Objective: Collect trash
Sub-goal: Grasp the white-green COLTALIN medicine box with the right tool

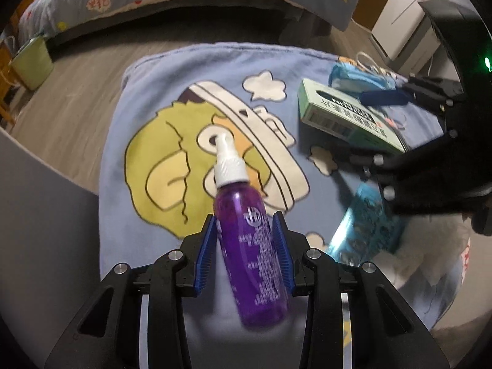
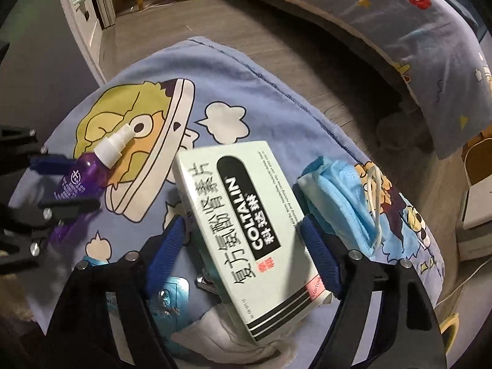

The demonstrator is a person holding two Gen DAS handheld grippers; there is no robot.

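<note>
A purple spray bottle (image 1: 249,240) with a white nozzle sits between the blue pads of my left gripper (image 1: 246,224), which is shut on it above a blue cartoon blanket (image 1: 147,86). The bottle also shows in the right wrist view (image 2: 83,175). My right gripper (image 2: 243,230) is shut on a pale green Coltalin medicine box (image 2: 246,224); the box also shows in the left wrist view (image 1: 344,113). A crumpled blue face mask (image 2: 341,196) lies on the blanket just right of the box. A blue foil packet (image 1: 366,224) lies under the right gripper.
The blanket (image 2: 246,86) covers a low surface above a wooden floor (image 1: 77,70). A bed with a patterned quilt (image 2: 399,21) runs along the far side. A green bin (image 1: 30,64) stands on the floor. White tissue (image 2: 221,335) lies below the box.
</note>
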